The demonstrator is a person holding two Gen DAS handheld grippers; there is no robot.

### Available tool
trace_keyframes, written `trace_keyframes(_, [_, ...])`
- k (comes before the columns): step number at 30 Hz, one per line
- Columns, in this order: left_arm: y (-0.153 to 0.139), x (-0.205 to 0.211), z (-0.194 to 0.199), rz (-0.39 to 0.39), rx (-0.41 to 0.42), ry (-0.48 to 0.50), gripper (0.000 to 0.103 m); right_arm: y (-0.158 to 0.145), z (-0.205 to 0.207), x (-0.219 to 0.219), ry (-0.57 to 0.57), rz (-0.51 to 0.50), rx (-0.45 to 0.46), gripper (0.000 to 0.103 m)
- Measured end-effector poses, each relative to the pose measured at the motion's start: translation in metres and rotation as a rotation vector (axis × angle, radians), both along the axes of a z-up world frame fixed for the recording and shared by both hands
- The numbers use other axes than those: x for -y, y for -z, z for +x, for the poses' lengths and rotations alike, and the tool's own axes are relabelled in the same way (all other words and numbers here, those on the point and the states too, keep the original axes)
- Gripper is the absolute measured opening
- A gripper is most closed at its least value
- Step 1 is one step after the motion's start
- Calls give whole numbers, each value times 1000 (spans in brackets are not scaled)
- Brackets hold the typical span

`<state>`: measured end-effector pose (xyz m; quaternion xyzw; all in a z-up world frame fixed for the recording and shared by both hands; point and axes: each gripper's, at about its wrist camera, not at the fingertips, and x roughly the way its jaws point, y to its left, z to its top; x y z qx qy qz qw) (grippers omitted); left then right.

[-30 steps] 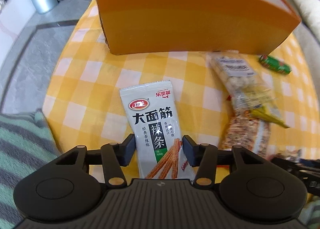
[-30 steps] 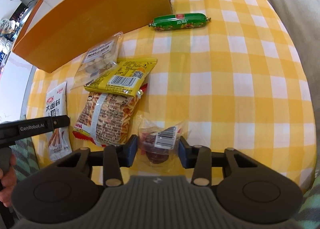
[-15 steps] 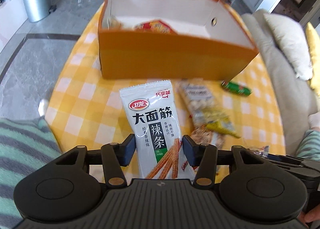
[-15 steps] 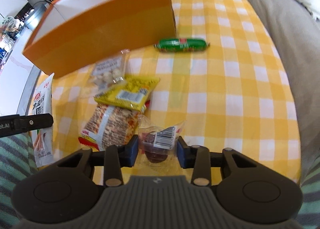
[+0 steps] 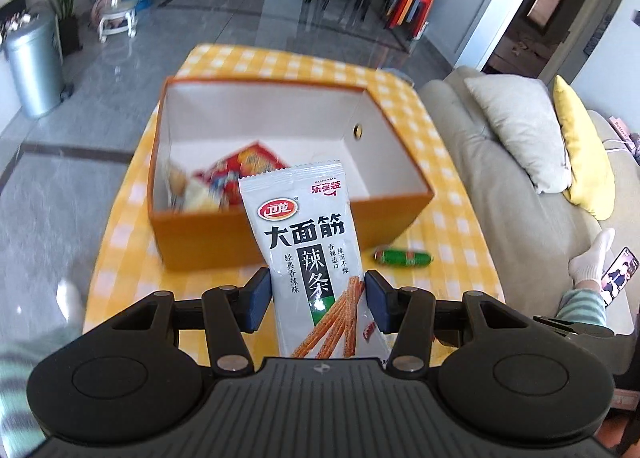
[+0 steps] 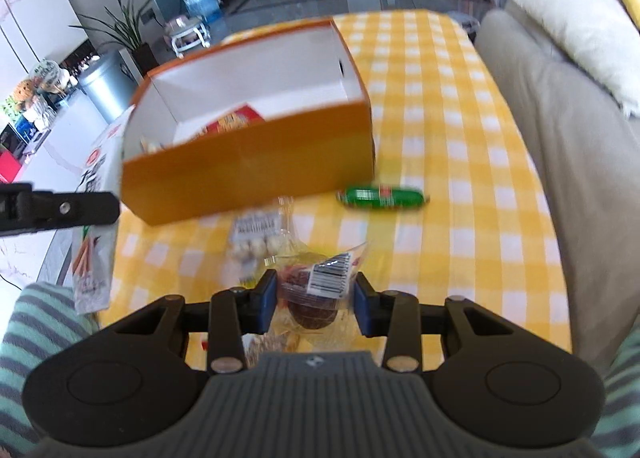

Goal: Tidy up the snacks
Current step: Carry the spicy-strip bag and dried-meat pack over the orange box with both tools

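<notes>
My left gripper is shut on a grey-white spicy strip packet, held up in the air in front of the orange box. That open box on the yellow checked table holds a red packet and a few other snacks. In the right wrist view, my right gripper is shut on a clear packet with a dark round snack, lifted above the table. The orange box lies ahead of it, and the left gripper's finger with the strip packet shows at the left edge.
A green sausage lies right of the box. A clear bag of white balls and other packets lie on the cloth below the right gripper. A beige sofa with cushions borders the table's right side. A person's striped sleeve fills the lower left.
Both grippers have risen with their packets off the table and tilted up. The open inside of the box and the room behind it have come into view.
</notes>
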<state>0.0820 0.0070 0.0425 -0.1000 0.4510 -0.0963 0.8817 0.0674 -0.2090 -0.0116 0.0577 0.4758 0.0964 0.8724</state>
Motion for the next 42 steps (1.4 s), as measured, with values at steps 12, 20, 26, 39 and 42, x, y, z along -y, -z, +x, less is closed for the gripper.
trace_keyframes(12, [-34, 10, 57, 39, 106, 23, 57, -59, 52, -18, -78, 12, 163, 36])
trace_keyframes(20, [-19, 7, 106, 62, 58, 46, 57, -71, 110, -39, -166, -36, 214, 36])
trace_keyframes(26, [13, 6, 143, 100, -22, 71, 57, -43, 162, -47, -219, -84, 158, 36])
trace_keyframes(39, [68, 14, 192, 142, -189, 124, 57, 7, 221, -69, -380, -184, 3, 36])
trace_keyframes(42, [76, 18, 197, 167, -200, 140, 57, 19, 230, -73, -391, -194, -38, 36])
